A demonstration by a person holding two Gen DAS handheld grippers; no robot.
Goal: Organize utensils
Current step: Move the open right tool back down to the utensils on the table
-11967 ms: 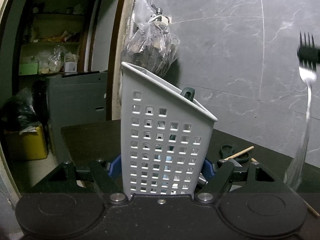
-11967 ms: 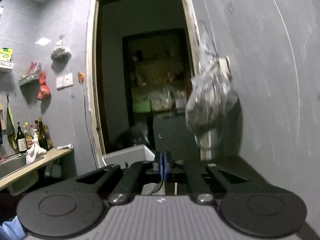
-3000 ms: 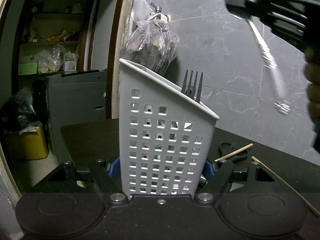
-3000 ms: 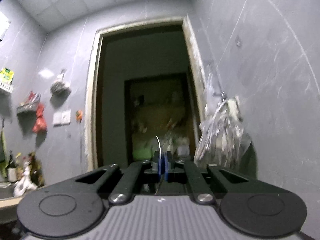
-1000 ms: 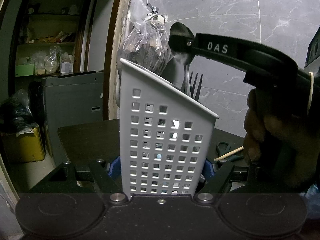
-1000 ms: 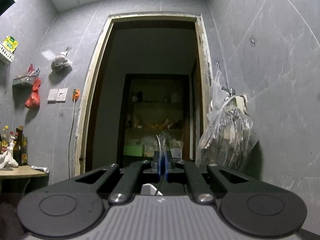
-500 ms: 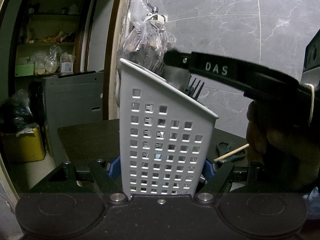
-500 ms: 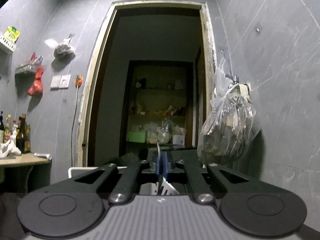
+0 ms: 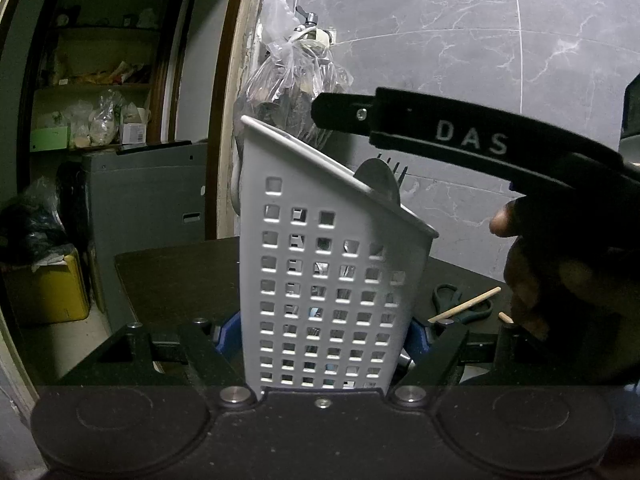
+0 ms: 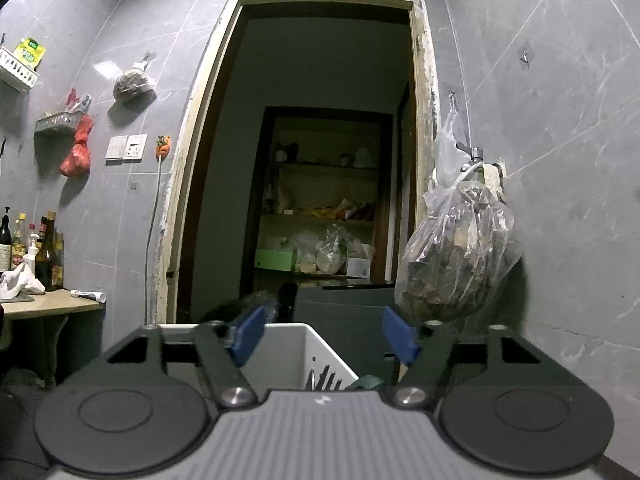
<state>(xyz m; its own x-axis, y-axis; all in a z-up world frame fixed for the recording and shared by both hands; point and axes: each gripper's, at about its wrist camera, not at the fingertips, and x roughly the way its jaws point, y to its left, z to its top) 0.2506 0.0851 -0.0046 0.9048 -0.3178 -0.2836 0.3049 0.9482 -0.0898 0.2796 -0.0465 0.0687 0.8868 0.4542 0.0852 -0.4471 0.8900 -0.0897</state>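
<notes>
White caddy (image 9: 328, 280) w/ 1 spoon (image 9: 378, 182), 1 fork (image 9: 396, 170): left gripper (image 9: 324, 336) clamps it, right gripper (image 10: 322, 338) opening, empty.

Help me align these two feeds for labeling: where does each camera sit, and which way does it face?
Left wrist: on the left hand-held gripper, looking level along its fingers, shut on the white utensil caddy; the person's hand shows.
Right wrist: on the right hand-held gripper, above the caddy, facing the doorway; jaws opening, nothing between them.
Shared: the caddy, the fork inside, the hanging plastic bag.
</notes>
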